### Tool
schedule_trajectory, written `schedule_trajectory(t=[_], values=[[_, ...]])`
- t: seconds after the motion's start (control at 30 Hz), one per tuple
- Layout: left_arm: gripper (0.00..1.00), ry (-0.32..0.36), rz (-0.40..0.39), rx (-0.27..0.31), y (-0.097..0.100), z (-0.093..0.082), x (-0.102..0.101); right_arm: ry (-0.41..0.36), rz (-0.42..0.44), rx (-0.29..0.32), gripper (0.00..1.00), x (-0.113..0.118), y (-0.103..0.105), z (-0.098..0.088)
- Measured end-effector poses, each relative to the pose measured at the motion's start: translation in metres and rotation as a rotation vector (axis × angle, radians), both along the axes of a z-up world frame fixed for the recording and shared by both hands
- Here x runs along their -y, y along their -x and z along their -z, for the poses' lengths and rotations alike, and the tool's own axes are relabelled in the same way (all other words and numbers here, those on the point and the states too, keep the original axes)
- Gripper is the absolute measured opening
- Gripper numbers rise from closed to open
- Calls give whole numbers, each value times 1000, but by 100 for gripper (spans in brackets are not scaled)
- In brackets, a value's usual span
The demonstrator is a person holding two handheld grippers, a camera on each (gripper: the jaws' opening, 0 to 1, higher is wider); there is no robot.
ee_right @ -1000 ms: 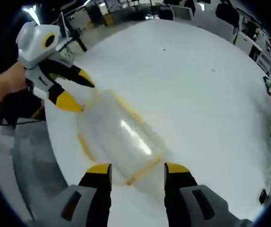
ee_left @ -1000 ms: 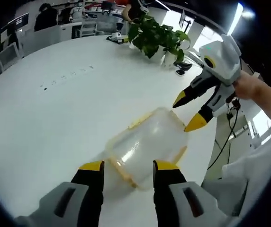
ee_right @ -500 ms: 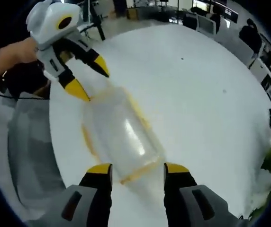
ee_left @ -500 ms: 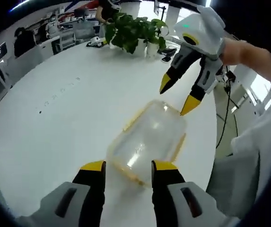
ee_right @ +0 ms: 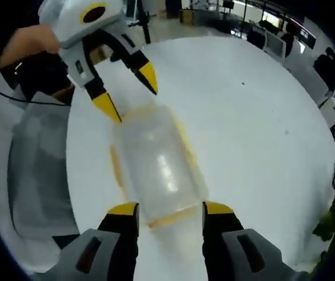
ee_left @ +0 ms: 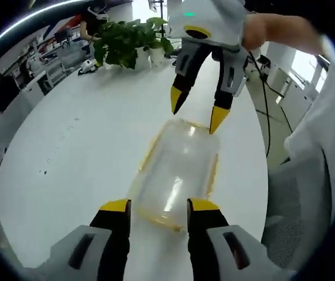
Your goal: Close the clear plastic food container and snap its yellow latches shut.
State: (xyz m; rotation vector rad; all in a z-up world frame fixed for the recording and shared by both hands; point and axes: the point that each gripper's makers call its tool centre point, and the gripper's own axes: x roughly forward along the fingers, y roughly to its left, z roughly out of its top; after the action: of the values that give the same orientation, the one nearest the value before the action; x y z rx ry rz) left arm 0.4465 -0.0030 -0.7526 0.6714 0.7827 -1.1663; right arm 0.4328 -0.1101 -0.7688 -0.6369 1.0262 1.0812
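Here, notes taken from each gripper outward.

Left gripper (ee_left: 153, 206): yellow-tipped jaws spread wide, nothing between them; tips sit just short of the near end of the container.

Right gripper (ee_right: 170, 209): yellow-tipped jaws likewise spread wide, holding nothing; tips flank its own near end of the container.

Clear plastic food container with yellow rim and latches (ee_left: 176, 172): lies straight ahead of the left gripper on the round white table (ee_left: 74, 152), lid apparently already seated on top.

Long axis: runs away from each gripper along its line of sight, so each faces one short end.

Opposition: in the left gripper view the right gripper (ee_left: 195, 116) comes in from the far side, tips just above the far end; in the right gripper view the left gripper (ee_right: 127, 89) does the same at the opposite end (ee_right: 156, 161).

Nearer gripper: each is nearest its own short end; neither visibly touches the plastic.

Latches: yellow strips show along the rim; whether any is snapped down, I cannot tell.

Judgement: the next move probably turns on each gripper pressing the latch at its own end, working along the long axis.

Beyond: a leafy green potted plant (ee_left: 126, 44) stands well past the container.
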Motion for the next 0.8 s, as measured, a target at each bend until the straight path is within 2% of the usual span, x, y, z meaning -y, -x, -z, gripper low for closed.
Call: schedule_trajectory(t=[0.2, 0.4, 0.8], values=[[35, 0, 48, 10, 2, 2, 7, 4, -40, 28, 36, -3, -3, -1], [33, 3, 86, 10, 6, 5, 12, -13, -56, 33, 36, -10, -3, -2], [33, 35, 111, 10, 9, 6, 34, -48, -91, 32, 35, -31, -2, -2]])
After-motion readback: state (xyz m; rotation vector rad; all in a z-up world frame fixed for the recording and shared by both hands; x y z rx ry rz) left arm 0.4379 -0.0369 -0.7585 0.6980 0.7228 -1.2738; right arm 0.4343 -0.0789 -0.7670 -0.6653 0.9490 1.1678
